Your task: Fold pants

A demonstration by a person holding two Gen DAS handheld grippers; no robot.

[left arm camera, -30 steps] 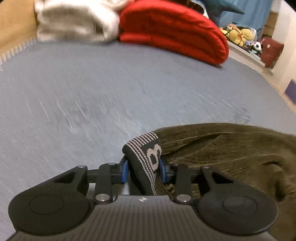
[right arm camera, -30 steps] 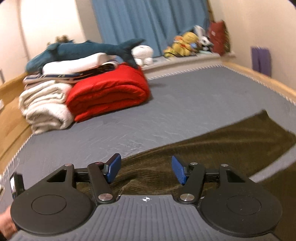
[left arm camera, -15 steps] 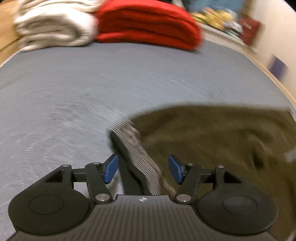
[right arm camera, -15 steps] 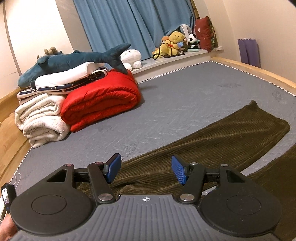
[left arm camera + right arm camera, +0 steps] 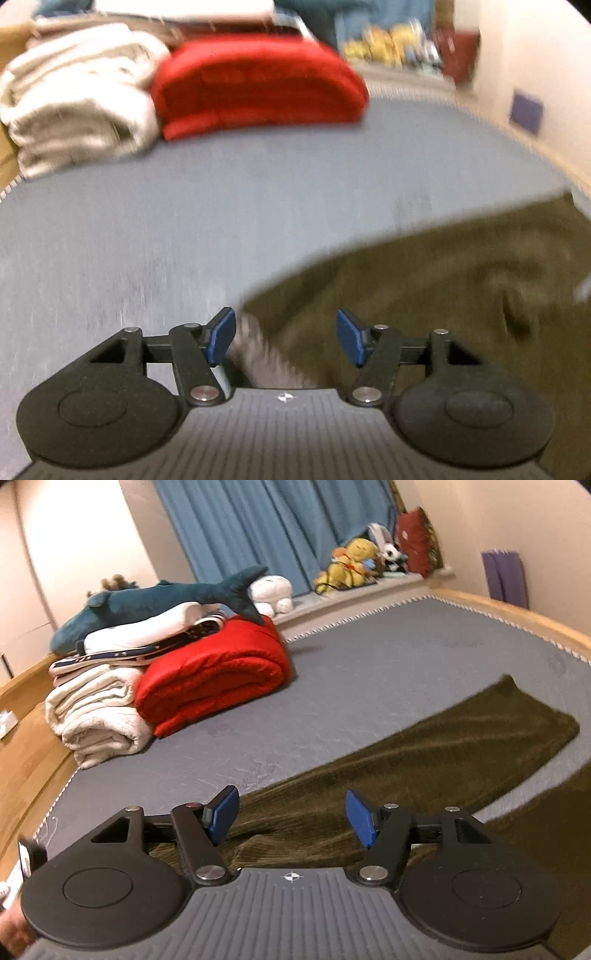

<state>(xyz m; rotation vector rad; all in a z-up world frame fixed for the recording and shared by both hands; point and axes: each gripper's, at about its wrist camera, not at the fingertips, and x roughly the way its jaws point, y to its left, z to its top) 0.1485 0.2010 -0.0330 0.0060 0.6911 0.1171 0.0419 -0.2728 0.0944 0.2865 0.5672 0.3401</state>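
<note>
Olive-brown corduroy pants (image 5: 424,753) lie spread on the grey bed (image 5: 388,664), one leg stretching away to the right. In the blurred left wrist view the pants (image 5: 424,288) fill the lower right, and their striped grey waistband (image 5: 258,354) lies between my fingers. My left gripper (image 5: 286,338) is open and holds nothing. My right gripper (image 5: 291,819) is open and empty just above the pants near the waist end.
A folded red blanket (image 5: 214,675), a folded white blanket (image 5: 96,716), stacked linen and a blue plush shark (image 5: 159,602) sit at the bed's far left. Plush toys (image 5: 358,561) line the window sill. The wooden bed frame (image 5: 517,616) runs along the right edge.
My left gripper opened and let go of the waistband, then drew back and lifted. My right gripper stayed open and tilted slightly over the pants.
</note>
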